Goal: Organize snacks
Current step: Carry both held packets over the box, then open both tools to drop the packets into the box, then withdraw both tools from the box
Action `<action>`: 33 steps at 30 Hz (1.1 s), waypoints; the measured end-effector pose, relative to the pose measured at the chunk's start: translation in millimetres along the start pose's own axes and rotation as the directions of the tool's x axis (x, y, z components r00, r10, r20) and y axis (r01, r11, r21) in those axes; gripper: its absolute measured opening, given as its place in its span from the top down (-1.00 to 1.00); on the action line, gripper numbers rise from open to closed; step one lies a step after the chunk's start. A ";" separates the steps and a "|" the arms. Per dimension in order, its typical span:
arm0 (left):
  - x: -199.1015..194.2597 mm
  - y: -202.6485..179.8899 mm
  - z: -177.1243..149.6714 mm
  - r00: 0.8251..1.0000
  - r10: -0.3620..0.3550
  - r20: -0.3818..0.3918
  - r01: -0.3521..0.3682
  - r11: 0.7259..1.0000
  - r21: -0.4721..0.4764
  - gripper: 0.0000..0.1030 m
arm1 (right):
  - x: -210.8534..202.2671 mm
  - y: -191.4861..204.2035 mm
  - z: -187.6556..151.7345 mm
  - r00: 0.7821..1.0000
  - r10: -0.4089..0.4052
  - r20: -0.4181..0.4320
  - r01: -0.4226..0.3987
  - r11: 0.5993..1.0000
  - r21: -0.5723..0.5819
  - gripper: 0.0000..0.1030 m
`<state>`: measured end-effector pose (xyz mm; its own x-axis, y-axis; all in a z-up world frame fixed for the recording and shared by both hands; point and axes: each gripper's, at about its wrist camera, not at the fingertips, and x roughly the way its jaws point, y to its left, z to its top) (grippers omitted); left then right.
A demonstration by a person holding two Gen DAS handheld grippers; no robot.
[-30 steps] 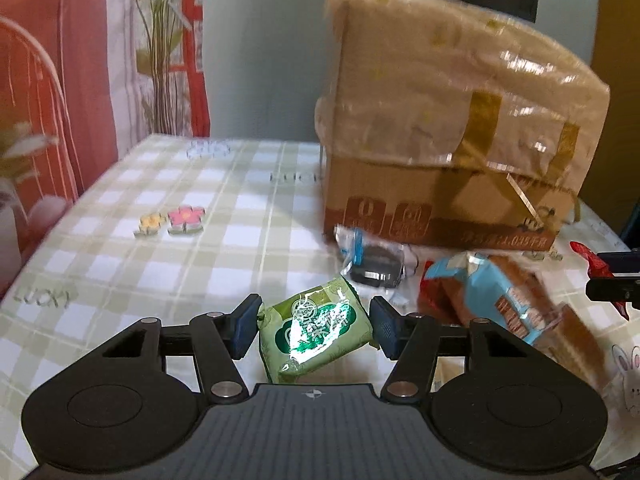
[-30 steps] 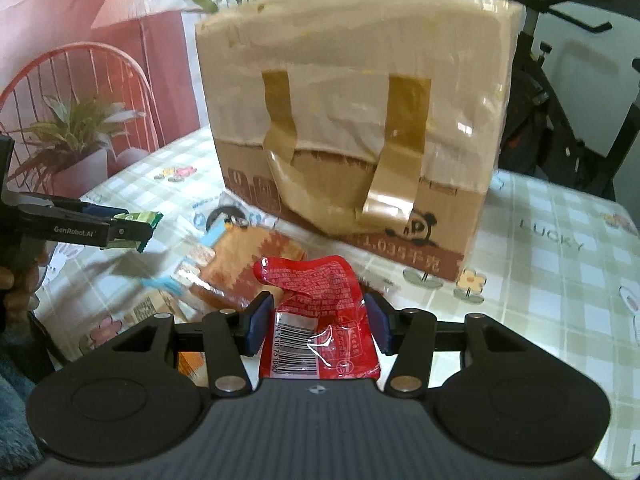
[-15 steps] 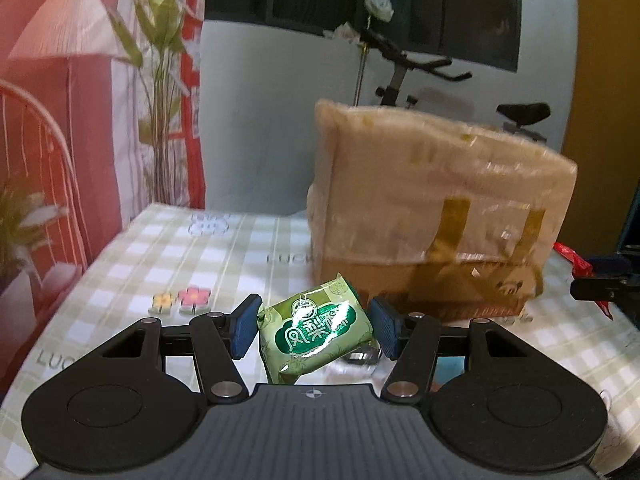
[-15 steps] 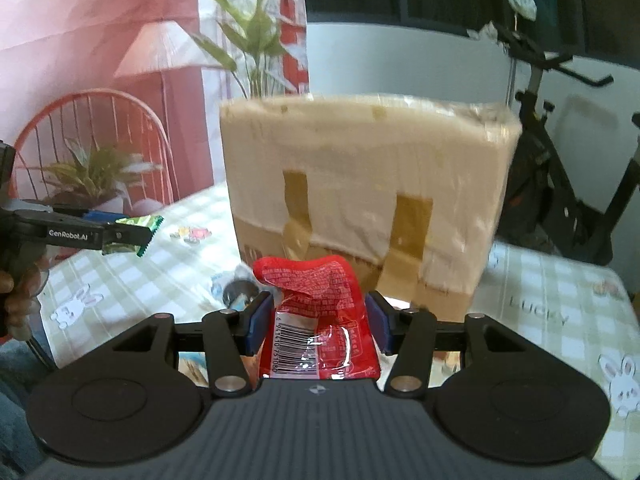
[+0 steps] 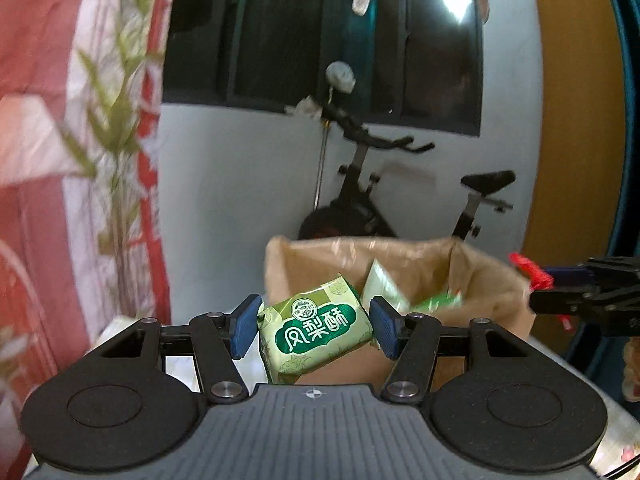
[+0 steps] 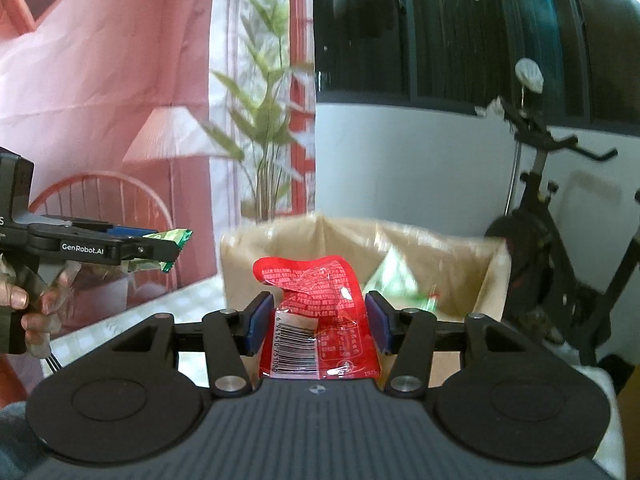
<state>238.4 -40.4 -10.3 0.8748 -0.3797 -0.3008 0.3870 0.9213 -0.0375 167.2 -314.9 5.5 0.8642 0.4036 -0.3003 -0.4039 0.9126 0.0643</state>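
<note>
The left claw point(image 5: 314, 330) is clamped on a green snack packet point(image 5: 316, 332), the right claw point(image 6: 316, 326) on a red pouch point(image 6: 320, 312); each is held level just in front of the open cardboard box point(image 5: 472, 276), above its rim, probably so both can be dropped in beside the green packets already inside; the checked counter point(image 6: 192, 300) carries the box; behind it stand an exercise bike point(image 5: 400, 188), a dark window point(image 5: 320, 32) and a red printed backdrop point(image 6: 100, 60).
</note>
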 end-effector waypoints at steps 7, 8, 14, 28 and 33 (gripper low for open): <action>61.3 -18.0 34.0 0.999 -0.030 -0.017 0.030 1.000 0.009 -0.20 | 49.4 -39.6 33.9 0.998 -0.054 -0.028 0.055 0.998 0.021 -0.03; 71.5 -17.8 34.8 0.999 -0.030 -0.028 0.030 0.999 0.010 -0.20 | 58.6 -46.3 36.5 0.997 -0.060 -0.043 0.062 0.998 0.031 -0.03; 124.2 -27.7 32.2 0.993 -0.001 -0.121 0.006 0.999 0.037 -0.20 | 114.4 -77.1 46.6 0.977 -0.152 -0.151 0.162 0.985 0.055 -0.03; 131.0 -21.8 27.0 0.991 0.009 -0.137 -0.003 0.999 0.043 -0.41 | 126.8 -93.2 38.3 0.941 -0.250 -0.230 0.268 0.962 0.053 -0.35; 111.5 -11.9 32.8 0.991 0.020 -0.134 -0.017 1.000 0.024 -0.52 | 111.8 -90.2 40.0 0.949 -0.232 -0.212 0.257 0.962 0.097 -0.40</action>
<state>340.8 -96.4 -12.1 0.8353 -0.3470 -0.4264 0.3793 0.9252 -0.0098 312.2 -349.5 4.2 0.8505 0.1574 -0.5018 -0.1375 0.9875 0.0766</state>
